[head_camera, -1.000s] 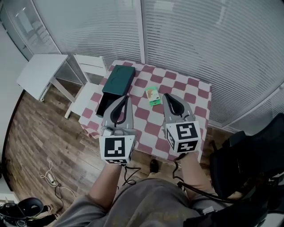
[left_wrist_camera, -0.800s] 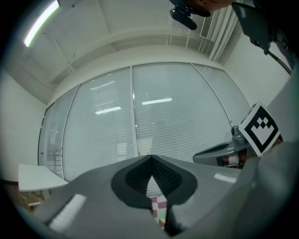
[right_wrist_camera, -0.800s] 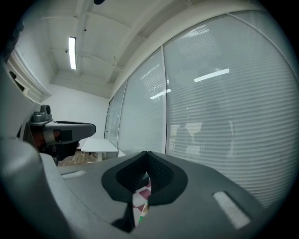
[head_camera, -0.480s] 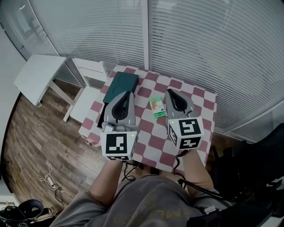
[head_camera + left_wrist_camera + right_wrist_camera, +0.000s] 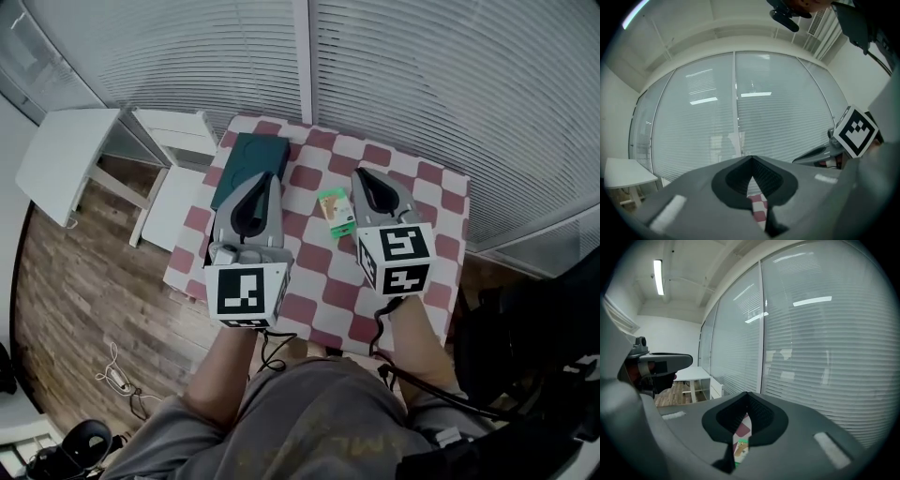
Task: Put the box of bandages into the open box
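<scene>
1. One bench (image 5: pixel 424 192), covered in a red-and-white checked cloth, set against a wall of closed blinds (image 5: pixel 441 75).
2. Box of bandages (image 5: pixel 335 208): small, green and pale. It lies flat on the cloth near the middle of the bench, in the gap between the two claws as the head view shows them. It is just beside the right claw's tip and well apart from the open box. No claw touches it.
3. Open box (image 5: pixel 246 167): dark green, on the left part of the bench near its far edge. Its near end is covered by the left claw in the head view, so its interior cannot be made out.
4. Left claw (image 5: pixel 268 178): clenched and empty, held above the bench's left side over the open box's near end. In the left gripper view (image 5: pixel 751 160) the tips meet, and only a narrow slit below them shows checked cloth.
5. Right claw (image 5: pixel 362 174): clenched and empty, held above the bench just right of the box of bandages. In the right gripper view (image 5: pixel 747 396) the tips are together, and the slit beneath shows cloth and part of the box of bandages (image 5: pixel 739 449).
6. One white side table (image 5: pixel 61 155) stands on the wooden floor (image 5: pixel 75 300), left of the bench.
</scene>
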A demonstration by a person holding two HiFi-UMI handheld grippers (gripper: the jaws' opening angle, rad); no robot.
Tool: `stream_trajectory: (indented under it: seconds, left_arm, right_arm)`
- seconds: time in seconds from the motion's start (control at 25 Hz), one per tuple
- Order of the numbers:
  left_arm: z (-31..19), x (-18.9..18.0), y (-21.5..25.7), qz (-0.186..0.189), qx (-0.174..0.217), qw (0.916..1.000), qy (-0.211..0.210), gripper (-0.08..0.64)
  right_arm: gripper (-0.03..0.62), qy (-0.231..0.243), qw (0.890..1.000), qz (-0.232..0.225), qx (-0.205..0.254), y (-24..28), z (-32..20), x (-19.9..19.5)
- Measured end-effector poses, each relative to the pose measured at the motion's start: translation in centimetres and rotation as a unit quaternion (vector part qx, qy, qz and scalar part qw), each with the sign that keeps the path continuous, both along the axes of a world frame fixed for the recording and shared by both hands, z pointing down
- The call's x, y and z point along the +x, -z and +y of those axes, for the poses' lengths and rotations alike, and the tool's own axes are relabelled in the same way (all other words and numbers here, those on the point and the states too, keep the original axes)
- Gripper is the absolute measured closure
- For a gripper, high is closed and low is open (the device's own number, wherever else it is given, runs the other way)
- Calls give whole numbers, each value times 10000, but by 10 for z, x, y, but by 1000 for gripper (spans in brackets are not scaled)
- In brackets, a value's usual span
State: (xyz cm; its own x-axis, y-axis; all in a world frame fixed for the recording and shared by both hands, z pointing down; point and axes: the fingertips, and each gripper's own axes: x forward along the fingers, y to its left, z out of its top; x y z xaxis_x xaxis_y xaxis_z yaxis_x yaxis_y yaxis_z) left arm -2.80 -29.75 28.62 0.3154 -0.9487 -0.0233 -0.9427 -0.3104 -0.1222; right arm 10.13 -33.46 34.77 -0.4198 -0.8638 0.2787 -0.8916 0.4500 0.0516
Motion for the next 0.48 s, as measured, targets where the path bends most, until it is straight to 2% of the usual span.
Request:
stream_trajectory:
  seconds: [0.24, 0.4, 0.48]
  left_arm:
    - [-15, -2, -17, -5, -228, 9997, -36, 560]
    - [-21, -2, -29, -5, -334, 9994, -43, 560]
    - [-24, -3, -37, -3, -414, 9991, -37, 560]
  right_arm:
    - [541, 33, 9992, -16, -404, -32, -8, -5]
    - [429, 120, 9973, -92, -719, -52, -11, -8]
    - [402, 111, 9959, -85, -898, -66, -12, -7]
